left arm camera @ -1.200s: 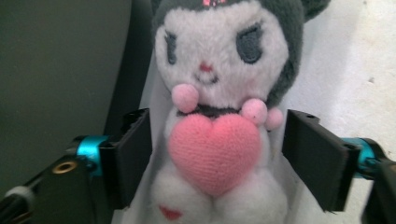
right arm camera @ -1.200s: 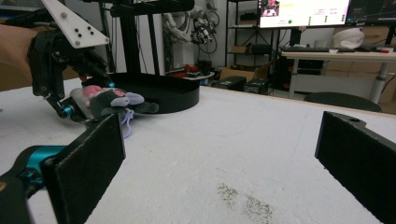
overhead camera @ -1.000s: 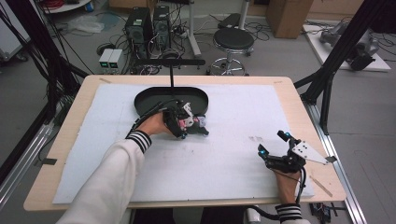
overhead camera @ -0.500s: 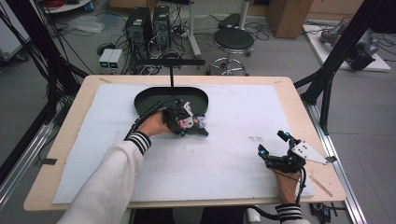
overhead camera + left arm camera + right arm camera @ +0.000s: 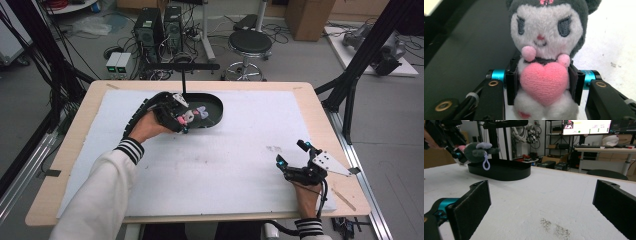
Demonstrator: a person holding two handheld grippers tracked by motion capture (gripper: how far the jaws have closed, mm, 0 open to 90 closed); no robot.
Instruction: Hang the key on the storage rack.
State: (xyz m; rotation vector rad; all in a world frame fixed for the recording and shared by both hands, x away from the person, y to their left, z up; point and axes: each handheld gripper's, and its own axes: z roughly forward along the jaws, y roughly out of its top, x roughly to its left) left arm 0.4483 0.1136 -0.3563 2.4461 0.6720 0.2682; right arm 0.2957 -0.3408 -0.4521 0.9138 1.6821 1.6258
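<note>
Left gripper (image 5: pixel 184 121) is clamped on the plush toy (image 5: pixel 546 62), jaws squeezing its body either side of the pink heart. Toy hangs at the near rim of the black tray (image 5: pixel 212 102), just ahead of that gripper. Looks like pickup is done; drop into the tray is left. Right gripper (image 5: pixel 291 156) rests on the table, jaws wide apart, nothing between them.

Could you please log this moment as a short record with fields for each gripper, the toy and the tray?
left gripper: shut on the plush toy's body, held over the tray's edge
right gripper: open, holding nothing, low over the white mat
plush toy: grey and white, pink heart on its front, pale loop on its head
tray: black, oval, at the table's far side
</note>
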